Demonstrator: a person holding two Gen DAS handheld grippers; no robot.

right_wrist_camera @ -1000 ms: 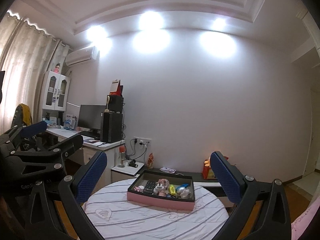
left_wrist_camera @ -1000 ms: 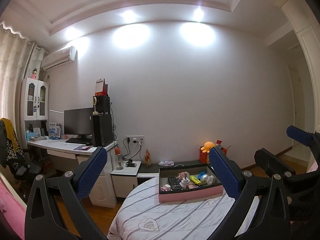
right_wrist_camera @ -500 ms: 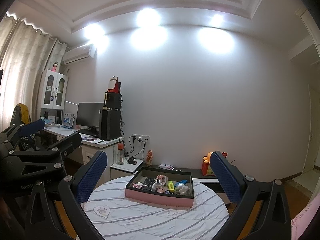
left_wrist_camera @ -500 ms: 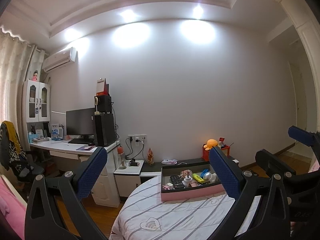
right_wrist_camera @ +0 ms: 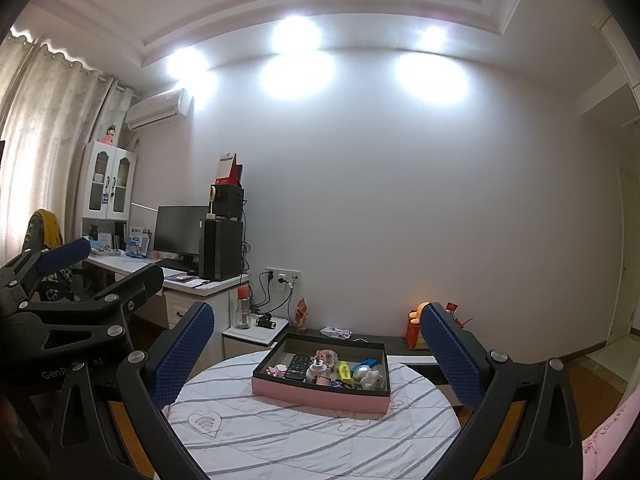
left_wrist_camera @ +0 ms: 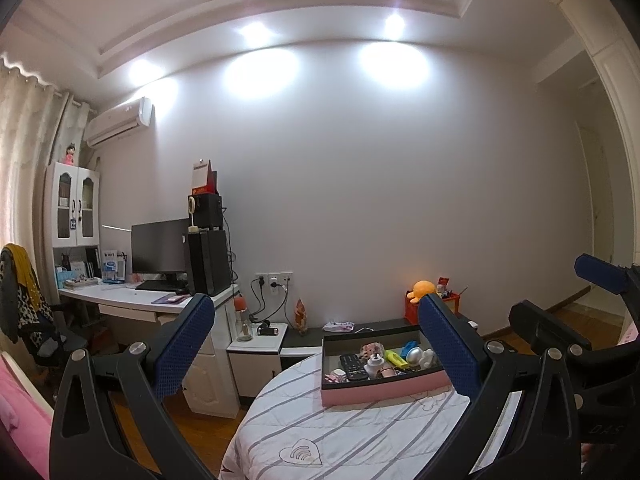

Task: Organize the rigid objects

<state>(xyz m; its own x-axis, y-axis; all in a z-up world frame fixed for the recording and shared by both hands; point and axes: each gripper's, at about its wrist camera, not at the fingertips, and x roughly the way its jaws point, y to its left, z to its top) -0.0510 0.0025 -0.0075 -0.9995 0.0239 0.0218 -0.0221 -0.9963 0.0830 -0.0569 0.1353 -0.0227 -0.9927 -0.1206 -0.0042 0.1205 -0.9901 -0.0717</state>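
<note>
Plainly, both grippers hang well back from the round desk (right_wrist_camera: 304,436), neither holding anything. The left gripper (left_wrist_camera: 316,344) has its jaws spread wide and empty; so does the right gripper (right_wrist_camera: 318,344). The pink tray (right_wrist_camera: 320,394) sits on the striped cloth toward the far side of the desk, apart from both sets of jaws. Left to right inside it lie some small pink bits, a black remote (right_wrist_camera: 298,364), a white bottle (right_wrist_camera: 318,368), a yellow piece (right_wrist_camera: 345,372), a silver egg (right_wrist_camera: 360,371) and a white figure (right_wrist_camera: 372,378). All the small things I can see are in the tray, and the cloth around it shows bare. That fits either a sorted end or things waiting to be taken out, so I name no next move.
</note>
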